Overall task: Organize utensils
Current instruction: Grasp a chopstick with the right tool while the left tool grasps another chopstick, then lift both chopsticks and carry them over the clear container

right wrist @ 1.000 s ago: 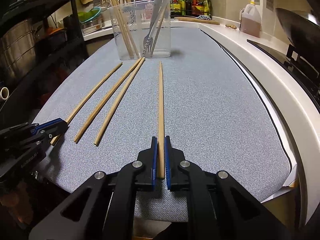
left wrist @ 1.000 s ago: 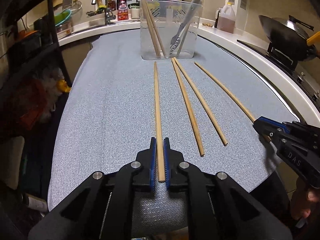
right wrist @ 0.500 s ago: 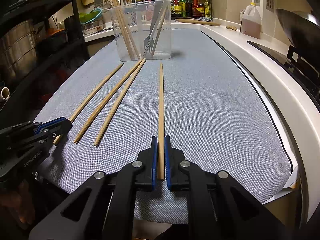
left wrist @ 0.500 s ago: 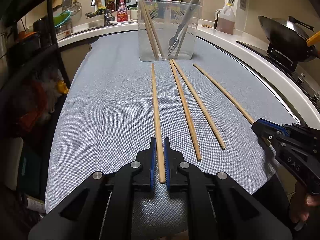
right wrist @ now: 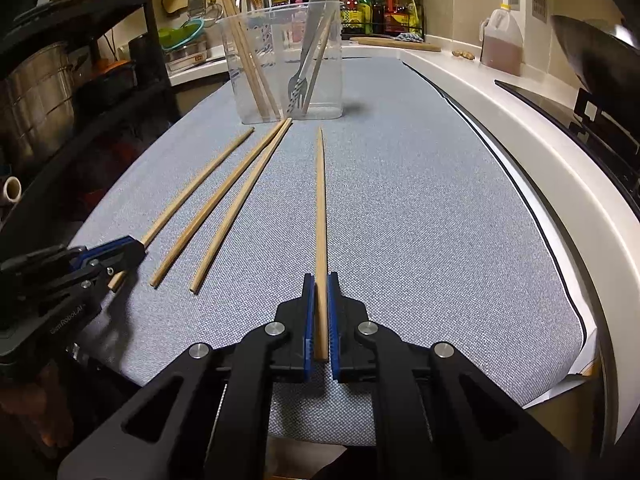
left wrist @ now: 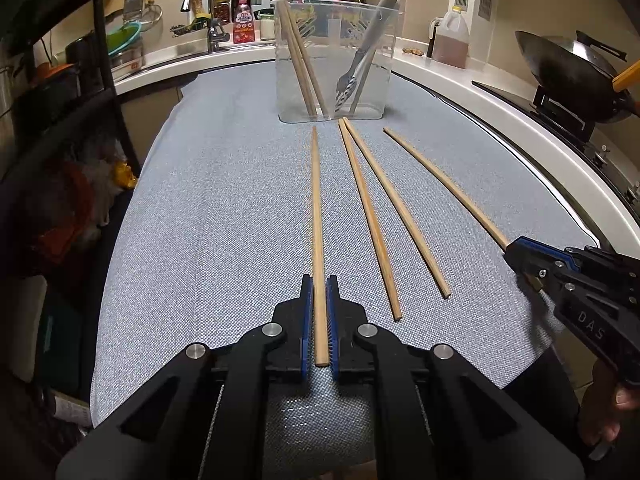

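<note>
We held one chopstick in each set of tongs. The left tongs (left wrist: 319, 320) were closed on the near end of the leftmost chopstick (left wrist: 316, 216), which pointed straight away toward the clear container (left wrist: 336, 60) at the far end of the grey cloth-covered surface (left wrist: 208, 220). The right tongs (right wrist: 320, 316) were closed on the near end of the rightmost chopstick (right wrist: 320, 200); its far tip appeared slightly raised off the cloth, though we could not confirm this.

Completed, as far as the views showed: the container already held two chopsticks (left wrist: 298, 48) leaning against its left side and a fork (left wrist: 362, 64) with a second long utensil leaning on its right side.

Outstanding: four chopsticks remained outside the container. Two were the gripped ones. The other two, the middle pair (left wrist: 376, 216), lay loose on the surface between them, far tips touching just in front of the container and near ends spread apart.

We judged the task to be under halfway complete. The two gripped chopsticks required lifting, tilting upright and lowering into the container. The middle pair then required a further pick and transfer. Neither gripped chopstick had yet reached the container.
</note>
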Demonstrator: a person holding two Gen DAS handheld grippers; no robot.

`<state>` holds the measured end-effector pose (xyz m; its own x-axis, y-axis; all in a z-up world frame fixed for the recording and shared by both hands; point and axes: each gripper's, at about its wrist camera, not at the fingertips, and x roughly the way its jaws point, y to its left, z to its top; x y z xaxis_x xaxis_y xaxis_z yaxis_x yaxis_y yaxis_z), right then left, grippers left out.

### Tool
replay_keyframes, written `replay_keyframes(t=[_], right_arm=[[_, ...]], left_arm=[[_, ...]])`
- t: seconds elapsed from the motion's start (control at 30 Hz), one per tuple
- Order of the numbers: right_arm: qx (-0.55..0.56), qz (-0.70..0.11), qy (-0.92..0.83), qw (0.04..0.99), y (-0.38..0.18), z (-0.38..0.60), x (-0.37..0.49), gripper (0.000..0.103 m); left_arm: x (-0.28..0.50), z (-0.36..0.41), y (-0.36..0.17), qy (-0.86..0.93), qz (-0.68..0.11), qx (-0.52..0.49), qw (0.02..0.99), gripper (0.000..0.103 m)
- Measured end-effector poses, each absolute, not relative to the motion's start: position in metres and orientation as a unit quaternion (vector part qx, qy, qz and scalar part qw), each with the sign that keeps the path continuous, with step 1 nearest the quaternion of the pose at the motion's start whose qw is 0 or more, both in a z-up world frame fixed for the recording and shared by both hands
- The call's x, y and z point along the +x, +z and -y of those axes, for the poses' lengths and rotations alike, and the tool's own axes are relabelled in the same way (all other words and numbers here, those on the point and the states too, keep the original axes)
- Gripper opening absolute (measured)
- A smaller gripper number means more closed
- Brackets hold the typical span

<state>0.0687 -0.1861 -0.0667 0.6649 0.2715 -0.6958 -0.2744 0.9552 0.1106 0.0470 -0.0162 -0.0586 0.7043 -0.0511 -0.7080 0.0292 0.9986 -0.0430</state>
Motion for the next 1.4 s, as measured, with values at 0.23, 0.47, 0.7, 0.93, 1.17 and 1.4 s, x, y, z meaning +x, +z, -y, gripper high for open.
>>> replay_keyframes(t=[0.23,0.47,0.7,0.93,1.17,1.4], right_arm=[[-0.008,-0.346,0.145,0.927,-0.041,0.19,0.055,0.007],[-0.017,-0.334,0.141,0.932,-0.029,0.196,0.04,0.007],[-0.021,-0.321,0.141,0.936,-0.017,0.198,0.026,0.007],[-0.014,-0.298,0.148,0.943,0.006,0.202,0.017,0.007],[-0.008,-0.261,0.158,0.952,0.043,0.205,0.012,0.007],[0.002,-0.238,0.159,0.958,0.075,0.207,0.023,0.007]], left_arm=[[0.036,0.018,-0.049,-0.024,-0.367,-0.01,0.93,0.007],[0.016,0.015,-0.031,-0.021,-0.337,-0.016,0.941,0.007],[0.007,0.01,-0.016,-0.02,-0.319,-0.022,0.947,0.007],[-0.004,0.007,0.007,-0.023,-0.294,-0.027,0.955,0.007],[-0.003,-0.004,0.038,-0.022,-0.263,-0.033,0.964,0.007],[0.01,-0.018,0.071,-0.028,-0.237,-0.042,0.97,0.007]])
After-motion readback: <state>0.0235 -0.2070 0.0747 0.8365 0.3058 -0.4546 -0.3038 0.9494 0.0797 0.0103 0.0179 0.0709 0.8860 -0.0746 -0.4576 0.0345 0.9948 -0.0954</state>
